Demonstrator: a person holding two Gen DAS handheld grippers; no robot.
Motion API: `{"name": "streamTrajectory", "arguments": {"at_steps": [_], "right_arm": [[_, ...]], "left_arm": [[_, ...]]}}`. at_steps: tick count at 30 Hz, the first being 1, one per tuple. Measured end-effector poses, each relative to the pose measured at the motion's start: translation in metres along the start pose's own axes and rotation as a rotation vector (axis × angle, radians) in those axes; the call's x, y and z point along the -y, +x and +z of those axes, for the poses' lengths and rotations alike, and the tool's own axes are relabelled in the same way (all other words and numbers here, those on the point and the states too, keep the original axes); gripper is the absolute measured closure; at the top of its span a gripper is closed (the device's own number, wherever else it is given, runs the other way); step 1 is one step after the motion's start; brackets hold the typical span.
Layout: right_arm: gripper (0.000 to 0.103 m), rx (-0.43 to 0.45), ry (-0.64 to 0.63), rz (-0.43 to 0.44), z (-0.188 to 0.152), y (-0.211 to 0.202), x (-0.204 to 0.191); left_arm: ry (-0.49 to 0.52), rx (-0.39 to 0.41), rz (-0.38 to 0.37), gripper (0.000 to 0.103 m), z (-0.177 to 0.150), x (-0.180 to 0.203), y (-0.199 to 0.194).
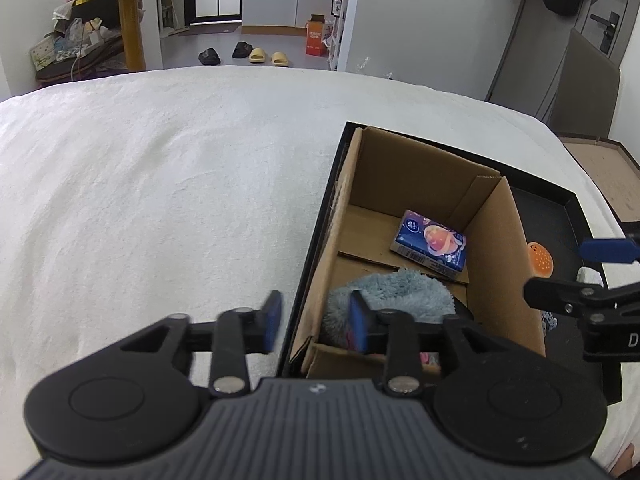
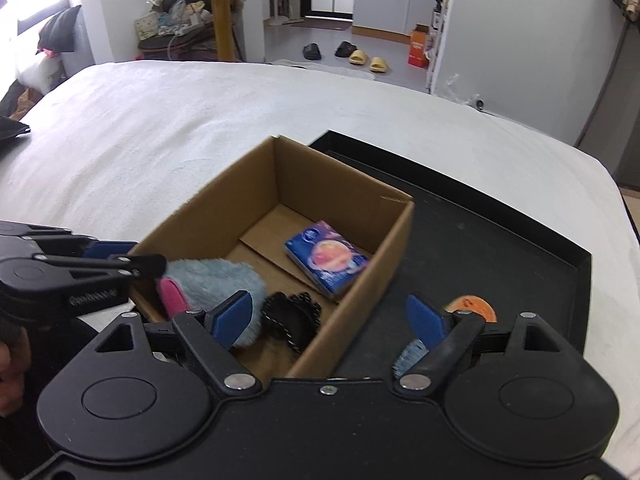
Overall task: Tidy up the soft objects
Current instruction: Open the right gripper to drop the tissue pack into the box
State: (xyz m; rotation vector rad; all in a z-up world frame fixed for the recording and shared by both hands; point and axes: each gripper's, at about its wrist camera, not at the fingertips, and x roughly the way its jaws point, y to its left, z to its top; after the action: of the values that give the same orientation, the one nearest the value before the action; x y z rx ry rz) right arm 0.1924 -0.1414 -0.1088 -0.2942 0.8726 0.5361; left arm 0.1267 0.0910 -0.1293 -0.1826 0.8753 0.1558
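Note:
A cardboard box (image 1: 492, 240) (image 2: 394, 236) stands on a black tray (image 2: 500, 240). Inside lie a fluffy blue-grey mitt with a pink part (image 1: 400, 292) (image 2: 212, 276), a blue tissue pack (image 1: 430, 244) (image 2: 326, 258) and a black lacy item (image 2: 292, 318). An orange soft object (image 1: 541, 259) (image 2: 474, 306) lies on the tray right of the box. My left gripper (image 1: 316, 322) is open, straddling the box's left wall beside the mitt. My right gripper (image 2: 336, 318) is open above the box's near right wall. A small blue fuzzy item (image 2: 408, 356) lies under its right finger.
The tray rests on a bed with a white cover (image 1: 160, 200) (image 2: 160, 120). Beyond the bed are slippers (image 1: 244, 54), a yellow table (image 1: 132, 20) and an orange carton (image 1: 316, 38) on the floor.

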Motion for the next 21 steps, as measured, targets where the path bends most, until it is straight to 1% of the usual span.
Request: {"name": "streamTrajectory", "arguments": {"at_steps": [1,7,11,21], "right_arm": [[0.019,-0.002,0.005,-0.002,-0.002,-0.002,0.002],[0.019,0.003,0.032,-0.009,-0.009,-0.006,0.013],[0.019,0.001,0.058,-0.007,-0.013,-0.004,0.023],[0.019,-0.023,0.146,-0.002,-0.041,0.014,0.051]], "left_arm": [[0.003,0.004,0.004,0.053,0.001,0.001,-0.001],[0.049,0.012,0.029,0.041,0.003,0.010,-0.005],[0.082,0.018,0.058,0.038,0.005,0.019,-0.006],[0.174,0.012,0.139,0.032,0.012,0.042,-0.004]]}}
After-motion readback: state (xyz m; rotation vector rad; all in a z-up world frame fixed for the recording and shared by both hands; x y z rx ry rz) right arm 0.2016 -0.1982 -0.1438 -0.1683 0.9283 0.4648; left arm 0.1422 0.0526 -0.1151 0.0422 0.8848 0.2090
